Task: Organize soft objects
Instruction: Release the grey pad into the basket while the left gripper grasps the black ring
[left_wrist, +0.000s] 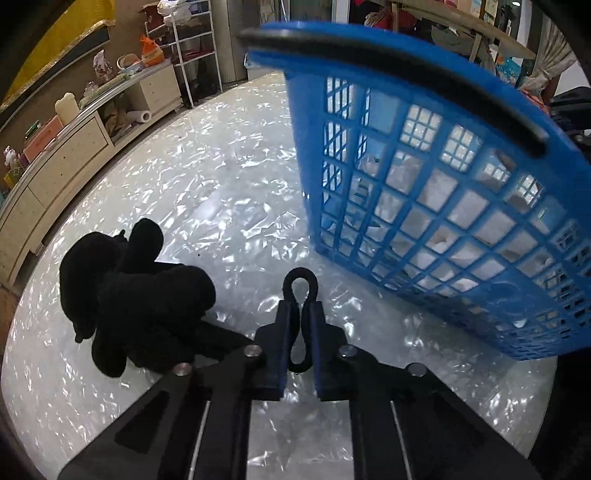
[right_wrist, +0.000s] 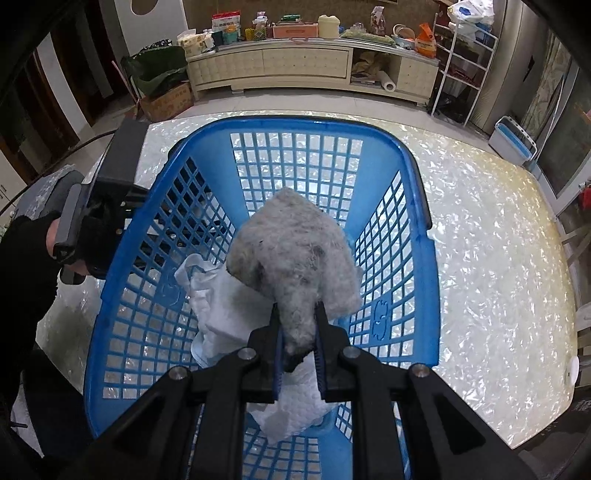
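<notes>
The right gripper (right_wrist: 298, 328) pinched a grey fluffy toy (right_wrist: 295, 251) over the blue basket (right_wrist: 110, 317), directly above white cloths (right_wrist: 221, 310) lying inside. The left gripper (left_wrist: 302, 317) was pressed together on a thin black loop (left_wrist: 300, 284), near the basket wall (left_wrist: 424, 206). A black plush toy (left_wrist: 129, 291) lay on the pearly tabletop (left_wrist: 207, 192), left of that gripper.

Risk, as judged: fluff could snag on the right fingers at release and drag the toy back out. The basket's raised rim stood between the black toy and the interior.
</notes>
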